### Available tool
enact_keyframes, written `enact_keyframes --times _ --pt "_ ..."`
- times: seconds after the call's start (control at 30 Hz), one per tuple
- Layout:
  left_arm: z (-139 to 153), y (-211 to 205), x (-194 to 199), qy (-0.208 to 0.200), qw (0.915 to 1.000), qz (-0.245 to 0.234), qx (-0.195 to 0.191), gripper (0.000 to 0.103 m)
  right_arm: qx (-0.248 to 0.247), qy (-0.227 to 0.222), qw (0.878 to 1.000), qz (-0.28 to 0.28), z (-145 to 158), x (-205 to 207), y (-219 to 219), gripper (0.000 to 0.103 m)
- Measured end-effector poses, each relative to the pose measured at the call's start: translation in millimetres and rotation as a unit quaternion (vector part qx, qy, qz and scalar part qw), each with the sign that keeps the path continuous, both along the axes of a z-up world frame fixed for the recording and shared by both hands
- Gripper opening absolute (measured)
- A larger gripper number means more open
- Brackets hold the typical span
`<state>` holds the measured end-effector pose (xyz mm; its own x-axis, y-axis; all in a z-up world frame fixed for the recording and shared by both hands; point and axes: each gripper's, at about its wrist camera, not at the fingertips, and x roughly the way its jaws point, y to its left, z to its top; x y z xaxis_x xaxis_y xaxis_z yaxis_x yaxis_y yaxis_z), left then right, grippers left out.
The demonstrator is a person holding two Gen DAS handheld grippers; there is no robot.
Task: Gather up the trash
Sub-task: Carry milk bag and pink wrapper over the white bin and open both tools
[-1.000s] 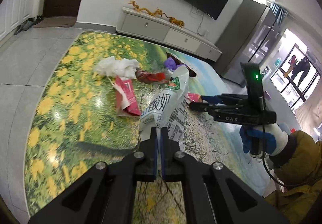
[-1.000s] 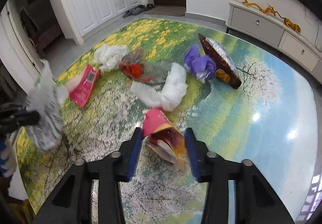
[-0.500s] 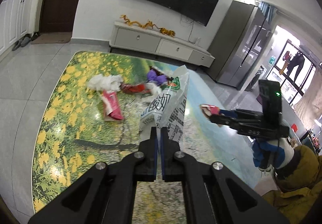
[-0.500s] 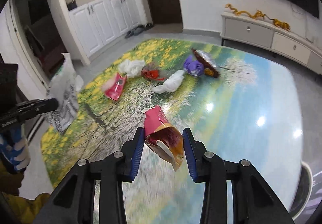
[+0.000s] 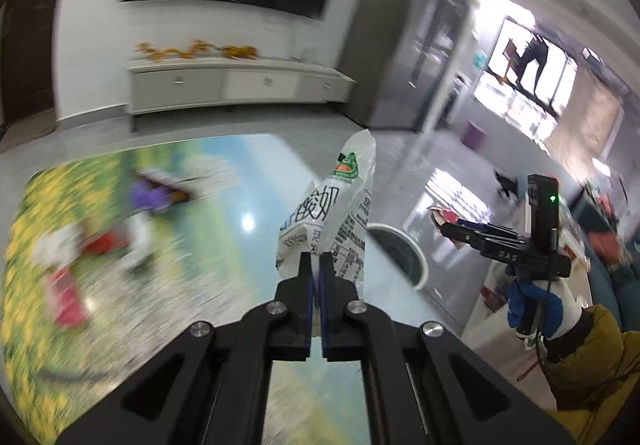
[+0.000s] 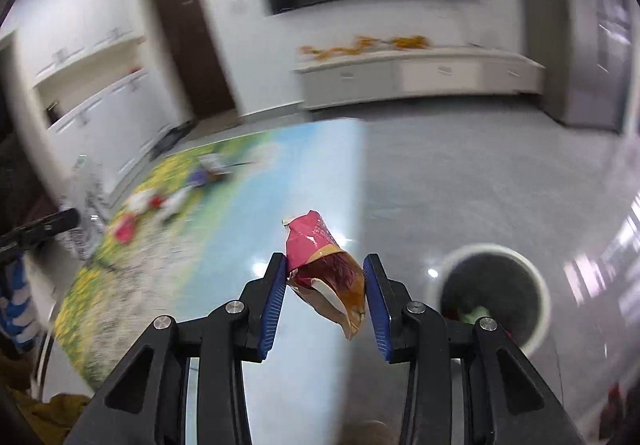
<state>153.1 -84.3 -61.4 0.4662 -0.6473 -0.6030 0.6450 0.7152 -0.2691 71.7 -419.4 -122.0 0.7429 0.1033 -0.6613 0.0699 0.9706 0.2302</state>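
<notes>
1. Biggest thing here is the surface (image 5: 248,181), glossy, printed with a flower-field and blue-sky scene. It fills the lower left of both views, pretty motion-blurred.
2. Next, the bin (image 6: 536,285), round with a white rim and dark inside, sitting on the grey floor just off the surface's edge. Something green and red shows inside it in the right wrist view. It also turns up in the left wrist view (image 5: 416,265), behind the bag.
3. The leftover litter pile (image 5: 100,229) lies on the far, flowery end of the surface: white, red and purple bits, too smeared to tell apart.
4. The white printed plastic bag (image 5: 340,213) is in the air, sticking up from the left tool (image 5: 316,277), whose fingers are pinched tight together on its bottom edge.
5. The crumpled pink and brown wrapper (image 6: 324,269) is also in the air, squeezed between the blue pads of the right tool (image 6: 325,297), with the bin just off to its right. In the left wrist view that tool (image 5: 448,229) is held by a blue-and-white gloved hand (image 5: 536,309).
</notes>
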Motion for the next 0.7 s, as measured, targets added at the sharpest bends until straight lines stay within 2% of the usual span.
enact_keyframes --times 0.17,0.37,0.5,0.7 --pt "-4.6 -119.1 27.6 0.019 0.9974 -0.064 0.029 0.002 0.016 0.016 0.997 -0.074 -27.1 -3.6 -72.7 0.039" --pt "-32.7 -244.6 50.7 0.039 0.99 -0.108 0.082 0.002 0.037 0.033 0.993 -0.11 -59.7 18.1 -128.5 0.04" --pt "-58.3 -303.0 68.3 0.062 0.9874 -0.109 0.097 0.002 0.051 0.046 0.99 -0.122 -82.6 35.7 -158.1 0.04" --pt "-91.6 -355.5 85.3 0.09 0.9857 -0.099 0.103 0.004 0.064 0.063 0.987 -0.134 -105.3 52.2 -185.7 0.044"
